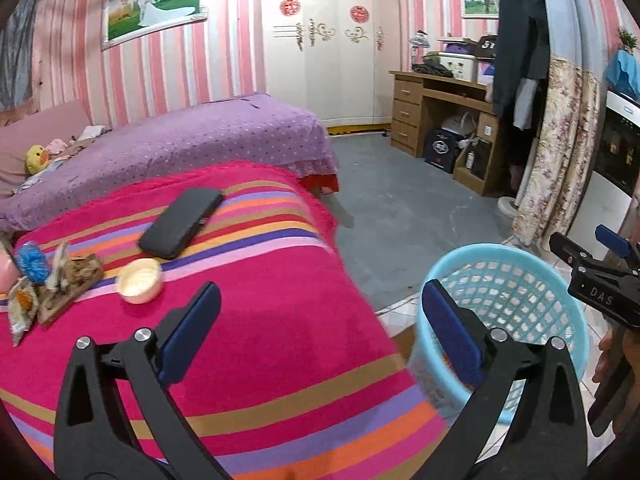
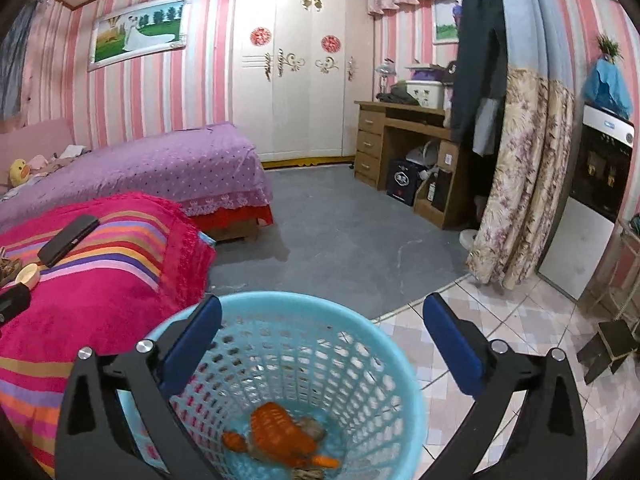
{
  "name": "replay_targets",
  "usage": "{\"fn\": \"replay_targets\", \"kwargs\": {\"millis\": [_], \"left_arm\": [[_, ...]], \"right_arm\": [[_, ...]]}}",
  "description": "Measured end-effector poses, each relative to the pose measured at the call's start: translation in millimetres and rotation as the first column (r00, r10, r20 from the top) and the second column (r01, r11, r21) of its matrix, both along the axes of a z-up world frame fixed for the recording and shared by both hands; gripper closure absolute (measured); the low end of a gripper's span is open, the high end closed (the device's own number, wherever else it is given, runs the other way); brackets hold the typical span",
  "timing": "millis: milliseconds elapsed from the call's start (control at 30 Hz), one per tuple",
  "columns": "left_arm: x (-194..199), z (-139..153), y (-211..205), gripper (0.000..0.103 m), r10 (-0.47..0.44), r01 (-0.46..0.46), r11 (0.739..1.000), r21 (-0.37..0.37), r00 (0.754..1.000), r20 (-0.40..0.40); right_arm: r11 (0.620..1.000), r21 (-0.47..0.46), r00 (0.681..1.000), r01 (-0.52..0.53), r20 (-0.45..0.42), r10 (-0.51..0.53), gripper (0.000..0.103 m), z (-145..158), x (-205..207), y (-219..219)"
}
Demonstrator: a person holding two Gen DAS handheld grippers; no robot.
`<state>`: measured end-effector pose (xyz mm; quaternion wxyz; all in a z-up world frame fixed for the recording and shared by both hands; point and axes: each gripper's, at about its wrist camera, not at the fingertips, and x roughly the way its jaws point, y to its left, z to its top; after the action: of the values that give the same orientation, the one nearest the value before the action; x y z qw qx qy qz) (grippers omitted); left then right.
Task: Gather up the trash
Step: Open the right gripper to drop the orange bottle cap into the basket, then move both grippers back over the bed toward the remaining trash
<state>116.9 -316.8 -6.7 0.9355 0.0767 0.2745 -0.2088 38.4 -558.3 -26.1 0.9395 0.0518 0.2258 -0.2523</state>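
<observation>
A light blue plastic basket point(image 1: 520, 280) stands on the floor beside the striped pink blanket point(image 1: 260, 320); it also shows in the right wrist view point(image 2: 372, 344). An orange wrapper point(image 2: 280, 434) lies at its bottom. My right gripper point(image 2: 322, 344) is open and empty above the basket; it shows at the right edge of the left wrist view point(image 1: 592, 272). My left gripper point(image 1: 320, 336) is open and empty over the blanket. Crumpled wrappers point(image 1: 24, 304) and a blue scrap point(image 1: 34, 262) lie at the blanket's left.
A black phone point(image 1: 180, 222), a cream lid point(image 1: 140, 280) and a brown wooden piece point(image 1: 70, 284) lie on the blanket. A purple bed point(image 1: 180, 136), white wardrobe point(image 1: 324, 40), wooden desk point(image 1: 440, 120), floral curtain point(image 1: 560, 148) and grey carpet point(image 1: 400, 208) lie beyond.
</observation>
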Motion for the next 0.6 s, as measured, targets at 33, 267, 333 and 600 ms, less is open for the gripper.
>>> {"fn": "replay_targets", "kwargs": {"millis": [33,267,333,600], "left_arm": [[2,2,10,0.006,0.011,-0.011,1.000,0.002,1.000,-0.003],[18,11,87,0.006,0.112,-0.112,0.994,0.011,0.994,-0.004],[26,12,118,0.006,0.162,-0.162,0.986,0.022,0.987,0.001],[69,15,236,0.006,0.372,-0.371,0.928,0.036,0.928,-0.025]], "right_arm": [[1.000,0.005,1.000,-0.008,0.007,0.008,0.005,2,3,6],[0.992,0.003,0.992,-0.123,0.021,0.123,0.005,14,37,75],[0.987,0.001,0.987,-0.159,0.020,0.159,0.005,16,49,99],[0.954,-0.023,0.954,-0.299,-0.017,0.299,0.005,14,90,188]]}}
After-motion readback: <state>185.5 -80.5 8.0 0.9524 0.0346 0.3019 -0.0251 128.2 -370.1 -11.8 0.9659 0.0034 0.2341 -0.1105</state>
